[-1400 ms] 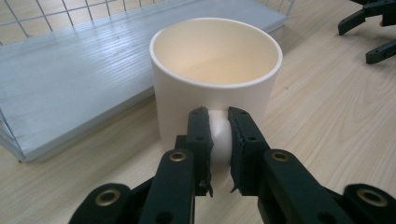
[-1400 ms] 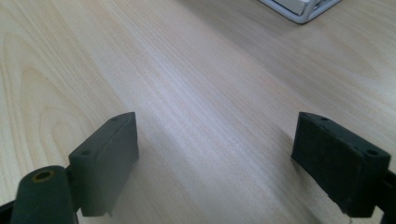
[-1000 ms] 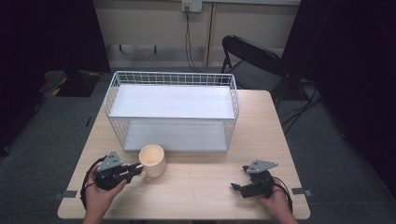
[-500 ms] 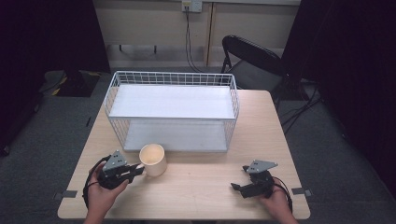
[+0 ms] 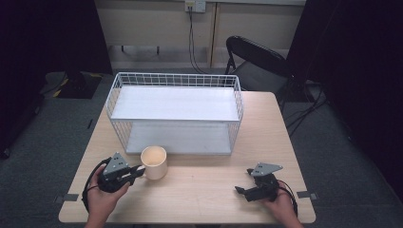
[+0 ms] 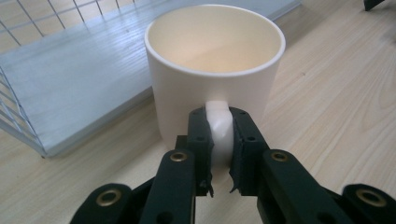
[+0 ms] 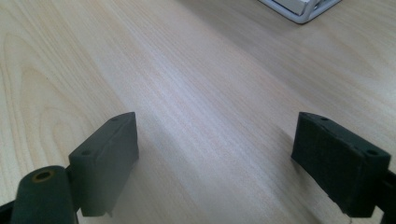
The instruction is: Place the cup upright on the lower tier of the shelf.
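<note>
Moved: your left tool edged in a little; the cup stayed.
Left tool: it pinched the cup's handle.
Right tool: wide open, holding nothing.
Cup: it stood on the worktop, beside the wire basket.
Feel: hard, smooth, breakable; the handle was your best hold.

Two black handheld grippers showing grey plates and brass fittings

The left gripper and right gripper are each wearing a grey three-cornered plate on top and trailing a looping black cable; brass-ringed pivots are glinting on matte black arms, and small screw holes are dotting the blocky jaw pads.
</note>
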Available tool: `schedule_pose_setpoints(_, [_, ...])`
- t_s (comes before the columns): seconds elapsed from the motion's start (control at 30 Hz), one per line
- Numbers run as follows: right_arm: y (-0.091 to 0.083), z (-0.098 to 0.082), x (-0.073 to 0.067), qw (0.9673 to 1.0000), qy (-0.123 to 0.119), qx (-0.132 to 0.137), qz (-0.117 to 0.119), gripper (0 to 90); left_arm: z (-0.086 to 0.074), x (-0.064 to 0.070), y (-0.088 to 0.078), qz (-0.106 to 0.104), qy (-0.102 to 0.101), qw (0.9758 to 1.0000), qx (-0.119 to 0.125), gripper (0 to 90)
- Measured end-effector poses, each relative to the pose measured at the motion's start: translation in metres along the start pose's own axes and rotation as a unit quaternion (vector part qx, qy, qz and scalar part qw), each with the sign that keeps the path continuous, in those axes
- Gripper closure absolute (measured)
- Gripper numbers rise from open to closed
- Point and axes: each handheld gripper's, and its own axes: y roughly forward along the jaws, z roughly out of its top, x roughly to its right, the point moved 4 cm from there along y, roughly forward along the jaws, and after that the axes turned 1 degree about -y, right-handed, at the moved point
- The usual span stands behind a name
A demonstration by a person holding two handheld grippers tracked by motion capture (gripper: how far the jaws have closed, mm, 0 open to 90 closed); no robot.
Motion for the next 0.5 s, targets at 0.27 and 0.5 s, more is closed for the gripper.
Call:
schedule_pose_setpoints(0.27, [0.0,0.0,0.0,1.0,0.0,0.0,0.0,13.8,0.0061,0.0008,-0.0069,0.001,-0.002,0.9999,0.015,80.4])
schedule_pose_setpoints(0.5, [0.0,0.0,0.0,1.0,0.0,0.0,0.0,13.8,0.0095,-0.0018,-0.0105,0.008,-0.007,0.9998,0.016,80.3])
